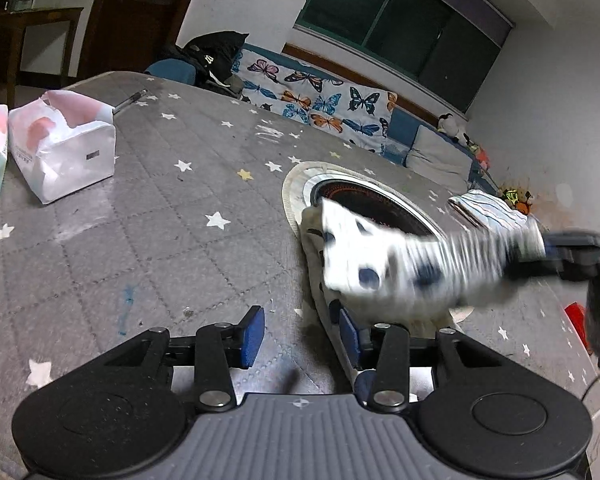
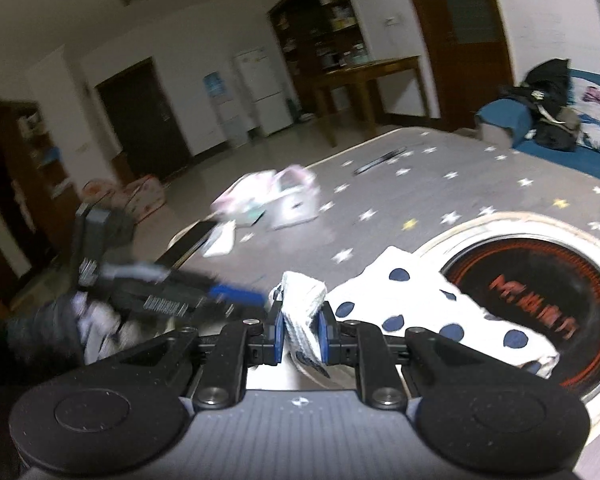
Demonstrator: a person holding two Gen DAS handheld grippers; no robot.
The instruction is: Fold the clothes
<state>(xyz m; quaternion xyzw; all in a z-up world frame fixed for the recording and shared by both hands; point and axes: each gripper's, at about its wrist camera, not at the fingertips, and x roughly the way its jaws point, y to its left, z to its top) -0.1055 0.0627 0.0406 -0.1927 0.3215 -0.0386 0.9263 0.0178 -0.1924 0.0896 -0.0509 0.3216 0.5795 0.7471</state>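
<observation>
R gripper (image 2: pixel 301 330): fingers pinching the ribbed striped edge of the white garment w/ navy dots (image 2: pixel 428 312); cloth trails off to the right in that view, over the round dark inset w/ red lettering (image 2: pixel 540 300) in the grey star-print tabletop (image 2: pixel 420 188). L gripper (image 1: pixel 302 334): fingers spread apart, nothing between them; right finger just beside the garment's near edge, touching or not – can't tell. In L wrist view the garment is motion-blurred, so folds hard to read; long axis runs roughly left-right across the frame, striped end at right where the R gripper holds it, dotted end at left, over the inset. More dotted cloth lies under it on the tabletop, partly hidden. Folded striped item (image 1: pixel 488 208) sits well beyond, near the far edge.
</observation>
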